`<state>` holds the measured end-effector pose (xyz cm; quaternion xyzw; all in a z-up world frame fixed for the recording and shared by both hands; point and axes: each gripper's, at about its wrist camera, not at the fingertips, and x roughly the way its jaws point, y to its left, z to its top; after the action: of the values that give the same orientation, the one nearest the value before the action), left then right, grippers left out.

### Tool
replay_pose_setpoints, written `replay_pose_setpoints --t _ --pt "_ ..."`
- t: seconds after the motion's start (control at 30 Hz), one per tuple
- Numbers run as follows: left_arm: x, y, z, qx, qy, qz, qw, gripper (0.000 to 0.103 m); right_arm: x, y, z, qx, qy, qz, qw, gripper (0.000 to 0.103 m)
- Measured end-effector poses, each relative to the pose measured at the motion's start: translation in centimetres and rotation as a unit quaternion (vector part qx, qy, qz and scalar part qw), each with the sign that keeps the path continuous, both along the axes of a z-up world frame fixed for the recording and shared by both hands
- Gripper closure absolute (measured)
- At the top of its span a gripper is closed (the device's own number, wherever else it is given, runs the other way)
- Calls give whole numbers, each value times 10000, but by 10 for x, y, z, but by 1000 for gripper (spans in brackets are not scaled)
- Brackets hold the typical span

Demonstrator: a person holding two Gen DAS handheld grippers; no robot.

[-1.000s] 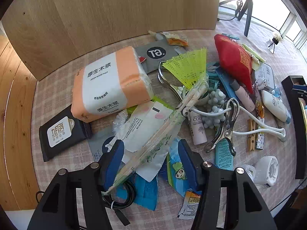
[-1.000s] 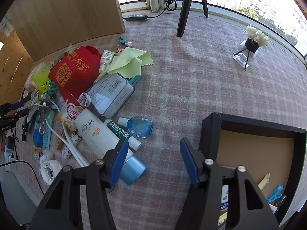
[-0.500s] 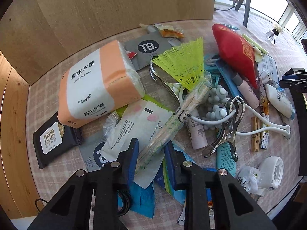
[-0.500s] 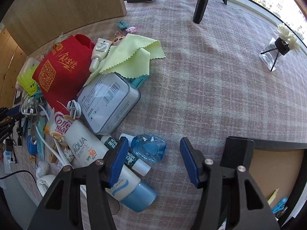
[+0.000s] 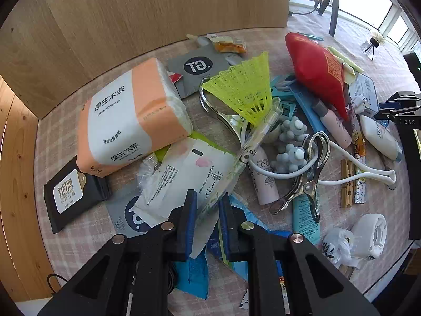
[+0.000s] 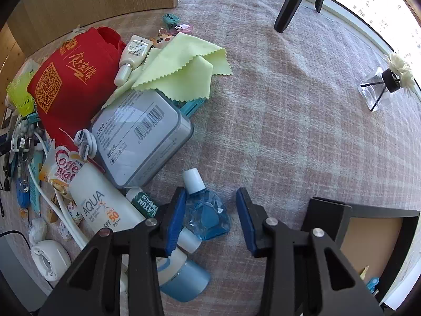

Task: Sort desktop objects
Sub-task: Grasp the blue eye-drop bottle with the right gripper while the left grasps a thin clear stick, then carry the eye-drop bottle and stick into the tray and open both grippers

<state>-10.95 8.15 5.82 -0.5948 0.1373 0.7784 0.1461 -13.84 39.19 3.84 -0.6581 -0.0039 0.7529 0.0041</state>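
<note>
Left has the long wrapped stick pinched, right is lined up over the little blue bottle

Your left gripper (image 5: 206,209) has its blue pads closed in on the near end of the clear-wrapped chopstick packet (image 5: 243,155), whose long axis runs straight out from the fingers, up and to the right toward the yellow shuttlecock (image 5: 243,89), so I'd guess pulling back along that line frees it best. Over on the other side, your right gripper (image 6: 209,220) is wide apart and gripping nothing. The blue dropper bottle (image 6: 204,209) lies between the pads, hugging the left one, white cap pointing away, so that hand is clearly nearer. Black tray (image 6: 379,226) sits just right of the fingers.
</note>
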Motion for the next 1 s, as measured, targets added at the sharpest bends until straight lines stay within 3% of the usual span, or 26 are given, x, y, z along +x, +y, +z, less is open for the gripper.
replay_pose_setpoints --t 0.23,0.33,0.67,0.83,1.0 --pt "8 2 9 130 21 -9 9999 92 9 -2 2 1 29 175 9998 73" --pt "13 3 14 176 16 -22 9998 99 12 2 8 -99 115 90 9998 73" --pt "20 10 51 426 175 -157 9988 99 29 24 47 -422 495 -113 9978 73" --pt "21 42 84 866 280 -407 9950 99 55 50 78 -464 792 -155 9957 73" --pt "27 119 96 1195 264 -1110 9863 99 87 105 101 -397 1001 -469 9931 73"
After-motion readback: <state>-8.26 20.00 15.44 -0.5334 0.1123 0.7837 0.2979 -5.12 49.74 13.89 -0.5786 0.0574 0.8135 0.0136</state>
